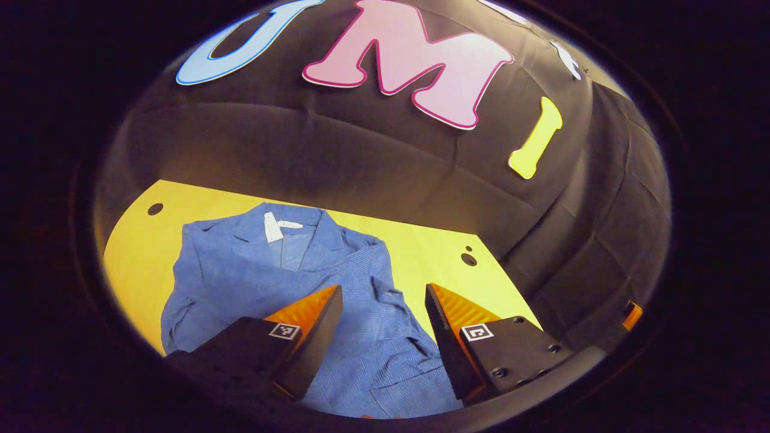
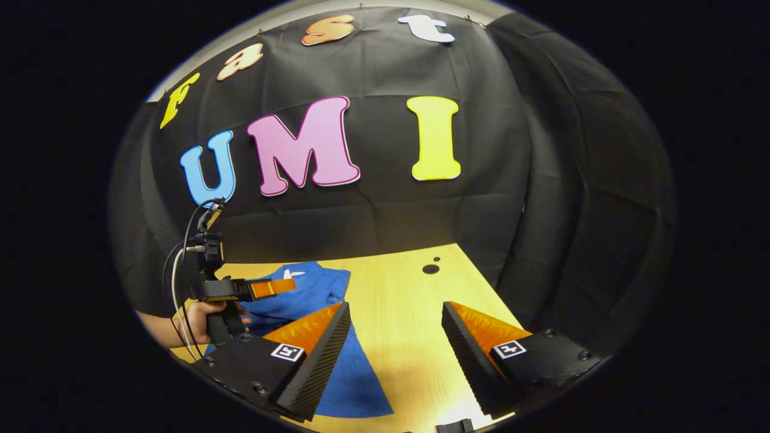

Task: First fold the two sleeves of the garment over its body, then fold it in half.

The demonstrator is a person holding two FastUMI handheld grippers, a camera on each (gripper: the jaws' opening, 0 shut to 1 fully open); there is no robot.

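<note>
A blue jacket lies spread on the yellow counter, collar toward the black cloth wall, with a small white tag showing inside the neck. Both sleeves seem drawn in along the body, rumpled at the edges, though the folds are hard to read.

In the left gripper view, the left gripper hangs above the jacket's lower half, its two fingers spread wide with blue cloth showing between them and nothing pinched. Two dark round holes sit in the counter beside the jacket's right shoulder, and another near its left shoulder.

In the right gripper view, the right gripper is also spread apart, holding nothing, over bare counter just beside the jacket's edge. Farther off in that same view, the left gripper appears over the jacket, held by a hand, with cables looping up from its top.
</note>
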